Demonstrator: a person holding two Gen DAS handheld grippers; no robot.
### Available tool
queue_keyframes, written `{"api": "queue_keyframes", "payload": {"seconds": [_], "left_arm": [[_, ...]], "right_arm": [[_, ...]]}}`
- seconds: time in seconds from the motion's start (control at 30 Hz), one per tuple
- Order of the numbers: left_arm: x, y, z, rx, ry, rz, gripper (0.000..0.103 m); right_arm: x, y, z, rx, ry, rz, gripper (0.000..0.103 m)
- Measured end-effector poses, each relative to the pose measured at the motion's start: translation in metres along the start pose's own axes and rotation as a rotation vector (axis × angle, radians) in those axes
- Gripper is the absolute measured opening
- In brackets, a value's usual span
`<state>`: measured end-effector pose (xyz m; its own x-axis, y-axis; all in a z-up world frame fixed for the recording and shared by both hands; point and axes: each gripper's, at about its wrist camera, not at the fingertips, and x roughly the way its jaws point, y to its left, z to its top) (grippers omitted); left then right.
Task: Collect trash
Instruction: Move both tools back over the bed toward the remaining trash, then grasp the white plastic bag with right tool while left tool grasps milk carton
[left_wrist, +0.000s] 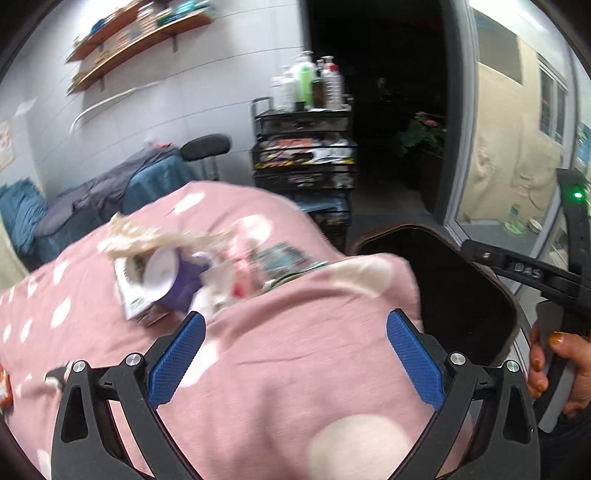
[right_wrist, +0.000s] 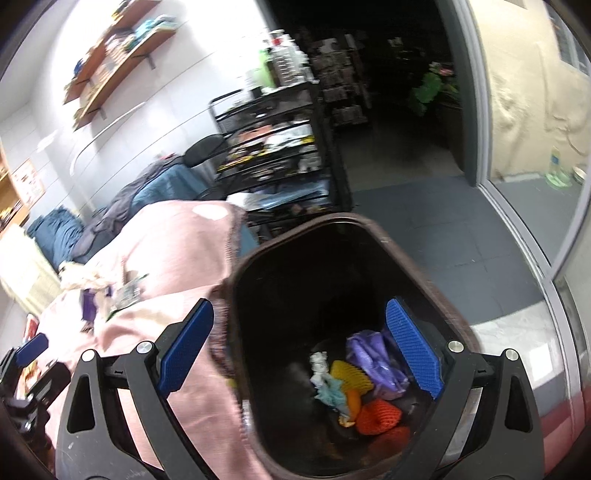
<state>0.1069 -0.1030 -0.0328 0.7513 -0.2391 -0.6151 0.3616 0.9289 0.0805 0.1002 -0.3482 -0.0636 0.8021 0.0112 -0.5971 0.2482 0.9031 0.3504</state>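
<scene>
A pile of trash (left_wrist: 173, 269) lies on a pink dotted cloth (left_wrist: 280, 369): a white cup with purple wrap, a small carton, crumpled paper and wrappers. It also shows in the right wrist view (right_wrist: 107, 291). My left gripper (left_wrist: 295, 354) is open and empty, just in front of the pile over the cloth. A dark bin (right_wrist: 332, 280) stands at the cloth's right edge, with purple, yellow and orange scraps (right_wrist: 362, 380) at its bottom. It also shows in the left wrist view (left_wrist: 454, 295). My right gripper (right_wrist: 299, 347) is open and empty, above the bin's mouth.
A black wire cart (left_wrist: 303, 147) with bottles on top stands behind the cloth. A bed with blue and grey covers (left_wrist: 92, 199) is at the left, below wall shelves (left_wrist: 133, 40). A dark doorway and a glass door (right_wrist: 517, 166) are at the right, over grey floor.
</scene>
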Motion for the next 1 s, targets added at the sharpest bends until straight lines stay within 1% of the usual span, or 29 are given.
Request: {"api": "queue_keyframes", "payload": {"seconds": [0.33, 0.43, 0.57, 0.67, 0.77, 0.9, 0.97, 1.0], "left_arm": [[0.001, 0.08, -0.016, -0.155, 0.032, 0.084, 0.097], [0.002, 0.1, -0.021, -0.2, 0.043, 0.099, 0.097], [0.005, 0.123, -0.025, -0.24, 0.059, 0.125, 0.097], [0.006, 0.137, -0.026, -0.264, 0.068, 0.144, 0.097], [0.009, 0.149, -0.025, -0.286, 0.081, 0.148, 0.097], [0.015, 0.161, -0.027, -0.315, 0.107, 0.147, 0.097], [0.018, 0.165, -0.029, -0.327, 0.117, 0.14, 0.097], [0.019, 0.166, -0.029, -0.329, 0.121, 0.141, 0.096]], "right_arm": [[0.009, 0.068, 0.0, -0.13, 0.018, 0.13, 0.093], [0.014, 0.094, 0.0, -0.188, 0.035, 0.178, 0.093], [0.02, 0.133, -0.001, -0.305, 0.042, 0.233, 0.093], [0.026, 0.162, -0.002, -0.387, 0.043, 0.252, 0.093], [0.035, 0.189, -0.003, -0.465, 0.05, 0.272, 0.093], [0.049, 0.226, -0.01, -0.593, 0.053, 0.239, 0.093], [0.059, 0.241, -0.01, -0.637, 0.049, 0.216, 0.086], [0.064, 0.247, -0.009, -0.653, 0.049, 0.211, 0.084]]}}
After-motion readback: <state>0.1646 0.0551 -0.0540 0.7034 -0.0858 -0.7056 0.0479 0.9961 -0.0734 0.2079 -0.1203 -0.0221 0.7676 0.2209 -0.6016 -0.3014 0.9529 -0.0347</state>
